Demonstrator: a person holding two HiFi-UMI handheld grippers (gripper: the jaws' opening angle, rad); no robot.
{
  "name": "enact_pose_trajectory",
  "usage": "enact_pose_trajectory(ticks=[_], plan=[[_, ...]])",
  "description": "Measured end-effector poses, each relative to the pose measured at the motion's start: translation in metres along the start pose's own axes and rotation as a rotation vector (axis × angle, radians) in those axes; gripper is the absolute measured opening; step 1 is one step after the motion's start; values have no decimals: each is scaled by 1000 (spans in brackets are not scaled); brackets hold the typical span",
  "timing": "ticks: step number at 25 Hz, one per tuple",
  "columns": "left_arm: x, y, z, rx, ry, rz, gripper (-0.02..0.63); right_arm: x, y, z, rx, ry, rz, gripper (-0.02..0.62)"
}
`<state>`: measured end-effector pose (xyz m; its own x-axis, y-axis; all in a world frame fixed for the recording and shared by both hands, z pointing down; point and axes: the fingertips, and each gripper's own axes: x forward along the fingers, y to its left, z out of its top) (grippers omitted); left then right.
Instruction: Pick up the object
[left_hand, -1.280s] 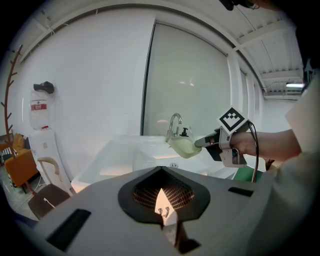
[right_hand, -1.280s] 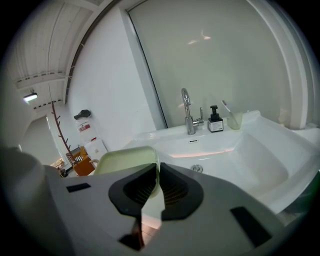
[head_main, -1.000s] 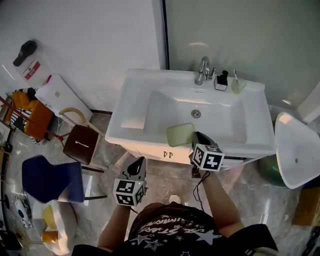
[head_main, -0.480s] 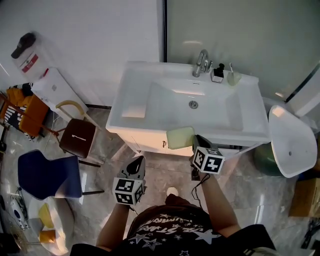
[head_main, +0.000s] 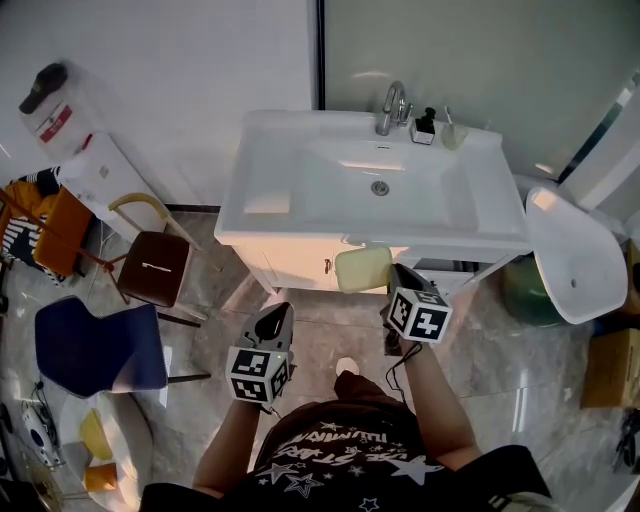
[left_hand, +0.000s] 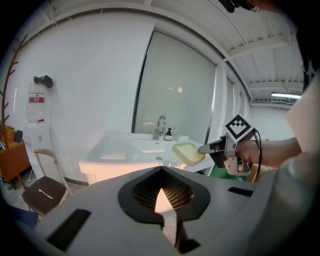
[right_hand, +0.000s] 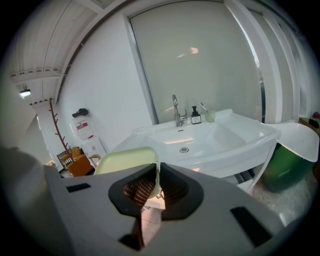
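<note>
Overhead, the pale green dish (head_main: 362, 268) hangs from the right gripper (head_main: 388, 272), just in front of the white sink's (head_main: 262, 170) front edge and clear of the basin. Only the right gripper view shows the grip itself: jaws nearly together, pinching the dish's rim. The left gripper (left_hand: 161, 181) shows its state in its own view alone — jaws closed on nothing, the dish side-on beyond them.

Steep down from overhead; low off left gripper (head_main: 278, 313), right gripper (head_main: 392, 271), aimed 12 o'clock at shared white ceramic washbasin (head_main: 262, 170).
</note>
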<state>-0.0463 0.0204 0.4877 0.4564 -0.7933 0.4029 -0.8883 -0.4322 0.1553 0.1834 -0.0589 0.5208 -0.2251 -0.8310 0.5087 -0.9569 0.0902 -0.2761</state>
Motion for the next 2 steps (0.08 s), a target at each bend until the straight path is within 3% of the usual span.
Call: enact_pose_trajectory(ticks=[2], plan=[[-8, -1, -4, 2, -13, -1, 15, -9, 3, -6, 7, 0, -3, 31]])
